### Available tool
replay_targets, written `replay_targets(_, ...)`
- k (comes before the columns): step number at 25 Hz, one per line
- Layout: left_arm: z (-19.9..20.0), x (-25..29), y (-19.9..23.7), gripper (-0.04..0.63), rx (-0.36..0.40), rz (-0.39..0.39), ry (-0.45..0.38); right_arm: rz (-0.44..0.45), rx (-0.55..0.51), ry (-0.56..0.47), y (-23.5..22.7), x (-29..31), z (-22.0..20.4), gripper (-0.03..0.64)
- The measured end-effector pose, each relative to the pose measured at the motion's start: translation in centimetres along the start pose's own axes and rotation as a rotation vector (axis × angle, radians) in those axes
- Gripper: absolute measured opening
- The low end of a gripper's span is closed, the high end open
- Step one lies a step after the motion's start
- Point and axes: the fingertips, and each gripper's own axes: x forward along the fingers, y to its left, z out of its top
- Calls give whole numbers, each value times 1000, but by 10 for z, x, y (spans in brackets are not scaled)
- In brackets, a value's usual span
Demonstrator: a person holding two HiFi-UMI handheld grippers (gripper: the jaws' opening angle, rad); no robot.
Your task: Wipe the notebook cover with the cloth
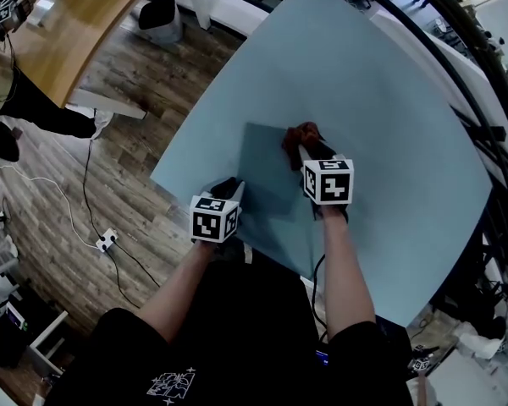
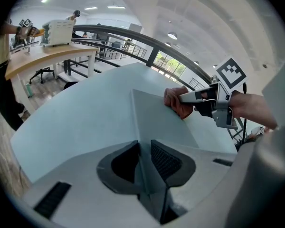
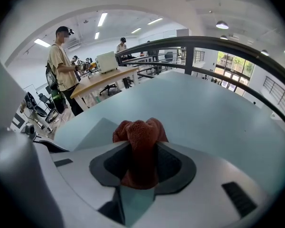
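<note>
so, the grey notebook (image 1: 267,172) lies flat on the pale blue table (image 1: 389,91); i see my right gripper (image 3: 141,163) clamped on the rust cloth (image 3: 140,134) at its far right corner, and my left gripper (image 2: 145,167) pinching its near left edge

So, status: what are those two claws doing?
Left gripper shut on notebook corner. Right gripper shut on cloth, at cover's far corner. Nothing in the way.

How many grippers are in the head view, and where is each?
2. The left gripper is at the notebook's near left corner, jaws shut on it; the right gripper is by its far right edge, jaws shut on the cloth. None seems hidden.
</note>
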Motion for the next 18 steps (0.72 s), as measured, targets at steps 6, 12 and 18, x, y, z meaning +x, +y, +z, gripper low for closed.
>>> replay_targets(6, 0, 0, 0, 91, -2, -4, 2, 0, 36, -47, -3, -16, 10, 138)
replay_targets(12, 2, 0, -2, 91, 2, 0, -3, 73, 42, -90, 31, -22, 27, 138)
replay_targets(18, 2, -1, -2, 91, -3, -5, -6, 165, -39, -85, 90, -10, 30, 138)
